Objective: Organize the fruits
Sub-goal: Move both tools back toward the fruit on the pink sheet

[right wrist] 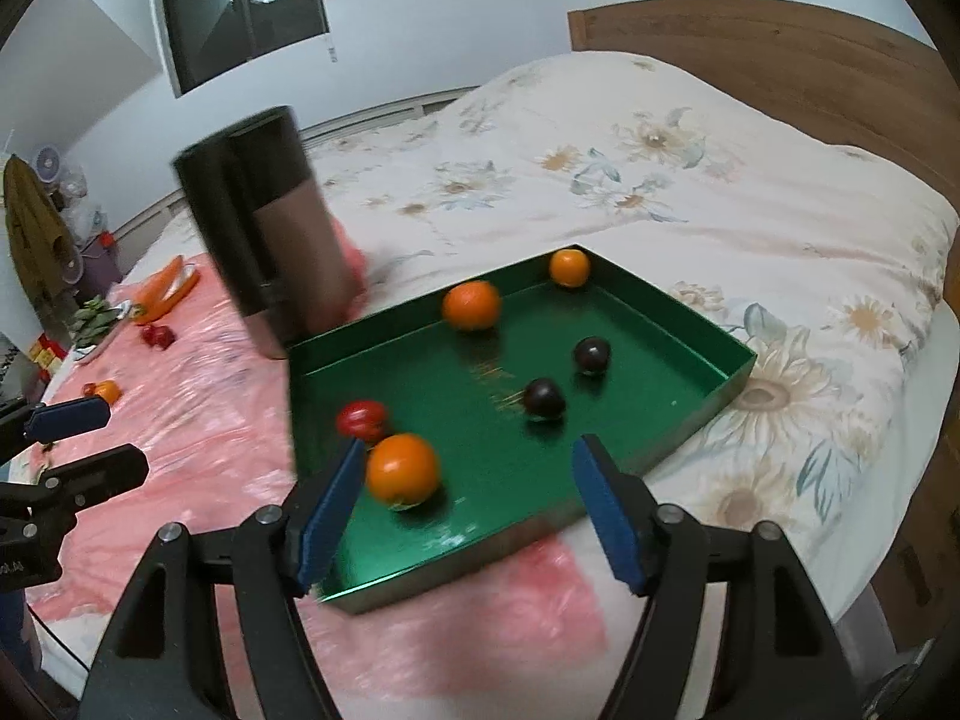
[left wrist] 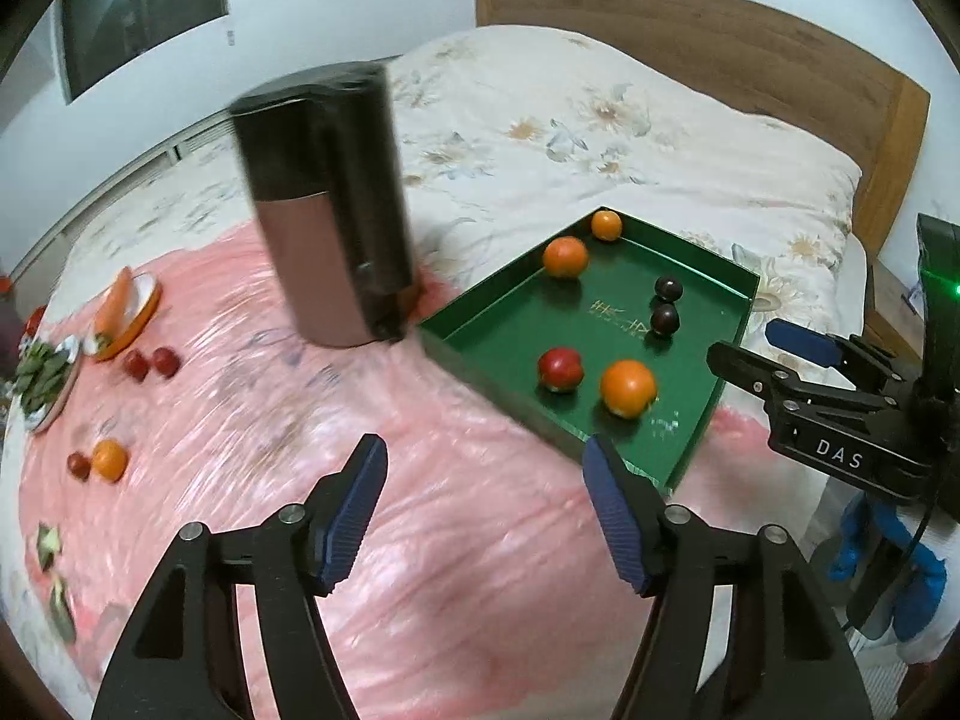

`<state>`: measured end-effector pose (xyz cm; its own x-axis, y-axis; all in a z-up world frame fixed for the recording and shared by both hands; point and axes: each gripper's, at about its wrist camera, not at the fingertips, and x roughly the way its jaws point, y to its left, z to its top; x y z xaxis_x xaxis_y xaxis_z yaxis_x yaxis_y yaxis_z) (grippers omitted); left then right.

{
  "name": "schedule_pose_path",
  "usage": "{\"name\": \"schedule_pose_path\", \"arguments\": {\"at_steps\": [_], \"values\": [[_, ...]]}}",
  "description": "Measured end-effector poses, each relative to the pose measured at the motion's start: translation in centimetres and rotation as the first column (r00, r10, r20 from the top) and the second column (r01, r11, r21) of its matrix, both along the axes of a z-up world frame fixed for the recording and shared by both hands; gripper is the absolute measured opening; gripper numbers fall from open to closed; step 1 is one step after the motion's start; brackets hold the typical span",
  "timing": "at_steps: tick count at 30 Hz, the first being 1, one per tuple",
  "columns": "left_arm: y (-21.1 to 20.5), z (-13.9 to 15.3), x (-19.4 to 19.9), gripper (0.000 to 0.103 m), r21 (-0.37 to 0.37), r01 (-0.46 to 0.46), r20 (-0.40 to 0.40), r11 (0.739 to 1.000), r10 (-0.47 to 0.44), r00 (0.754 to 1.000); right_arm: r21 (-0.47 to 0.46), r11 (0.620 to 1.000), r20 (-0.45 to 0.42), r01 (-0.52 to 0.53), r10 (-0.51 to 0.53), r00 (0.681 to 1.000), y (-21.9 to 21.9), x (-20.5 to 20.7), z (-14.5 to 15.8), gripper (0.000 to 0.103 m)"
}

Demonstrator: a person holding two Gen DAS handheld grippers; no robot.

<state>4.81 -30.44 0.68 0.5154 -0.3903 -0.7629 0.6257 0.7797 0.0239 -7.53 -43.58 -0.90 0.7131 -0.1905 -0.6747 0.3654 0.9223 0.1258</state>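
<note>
Spread blue fingers (right wrist: pixel 329 513) of the right gripper (right wrist: pixel 468 510) in the foreground, nothing clamped, poised over the near edge of the green tray (right wrist: pixel 684 324). Just beyond the left finger, inside the tray: a big orange (right wrist: pixel 402 470), touching neither pad. Behind it, a red fruit (right wrist: pixel 361 419) against the tray's left wall. Mid-tray, two dark plums (right wrist: pixel 543 398), slightly apart. Far side of the tray: two more oranges (right wrist: pixel 471 304), one in the far corner. Left of the tray, touching its corner: a tall dark canister (right wrist: pixel 264 222), blurred. Further left on pink plastic sheet (left wrist: pixel 270 420): two red fruits (left wrist: pixel 151 363), a small orange (left wrist: pixel 109 459) beside a red one, carrot on a plate (left wrist: pixel 120 315), greens. Left gripper (left wrist: pixel 485 510) also parted and empty, above the sheet near the tray's front corner. All on a floral bed (right wrist: pixel 660 180).
</note>
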Motion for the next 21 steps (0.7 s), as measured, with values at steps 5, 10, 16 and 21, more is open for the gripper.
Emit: {"name": "schedule_pose_path", "arguments": {"at_steps": [5,10,16,21], "values": [[3.9,0.9,-1.6,0.062,-0.023,-0.049,0.017,0.999,0.049,0.999,0.000,1.000,0.026,-0.027,0.027,0.999,3.1,-1.2,1.2,0.097],[7.9,1.6,-3.1,0.062,-0.047,-0.096,0.032,0.994,0.098,0.995,-0.012,0.997,0.040,-0.077,0.077,0.996,6.8,-1.8,2.3,0.097],[12.7,2.9,-4.3,0.064,-0.079,-0.156,0.061,0.985,0.161,0.985,-0.042,0.990,0.036,-0.137,0.139,0.990,11.0,-2.3,3.3,0.098],[16.3,4.0,-5.6,0.073,-0.117,-0.200,0.100,0.973,0.212,0.972,-0.066,0.982,0.036,-0.175,0.178,0.983,14.4,-2.6,4.3,0.100]]}}
